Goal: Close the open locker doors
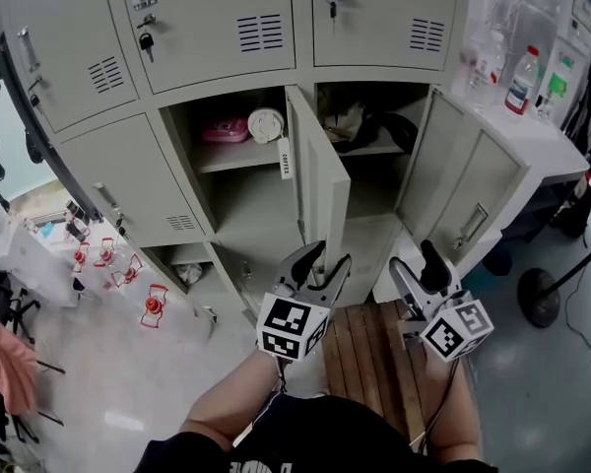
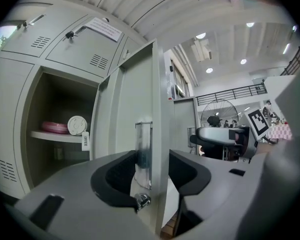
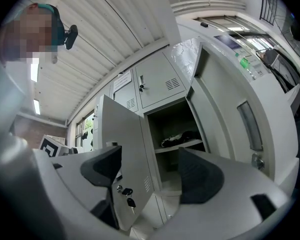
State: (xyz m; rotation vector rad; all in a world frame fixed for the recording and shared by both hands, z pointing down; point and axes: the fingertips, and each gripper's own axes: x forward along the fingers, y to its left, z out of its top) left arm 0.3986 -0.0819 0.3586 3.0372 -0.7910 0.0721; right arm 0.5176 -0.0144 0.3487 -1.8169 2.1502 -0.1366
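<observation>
The left gripper (image 2: 153, 168) is gripping the free edge of the pale grey sheet-steel locker door (image 2: 132, 99) of the middle lower compartment. One dark pad is lying against the small bright metal handle plate (image 2: 143, 151) and the other is pressing the far side of the edge, so it is reading as clamped on that door (the contact looks light). The door is standing swung out towards the person, roughly square to the lockers, above the brown slatted wooden platform (image 1: 374, 348). The right gripper (image 3: 149, 176) is hovering just beside it with its jaws wide apart and nothing between them, facing the right-hand open compartment. That compartment's matching grey steel door (image 1: 453, 190) is hanging open to the right, untouched. Judging by its thin painted panel, such a door is likely swinging lightly on its hinges, staying stiff across its face but flexing a little at the corners. Its smooth paint is giving the pads little bite, so the free edge near the handle, far from the hinge, is looking like the best hold. Pushing flat is probably working better than squeezing. The small black-headed keys (image 3: 126, 191) dangling from the lock are likely rattling if it shuts hard, and the latch is probably wanting a firm last press.
</observation>
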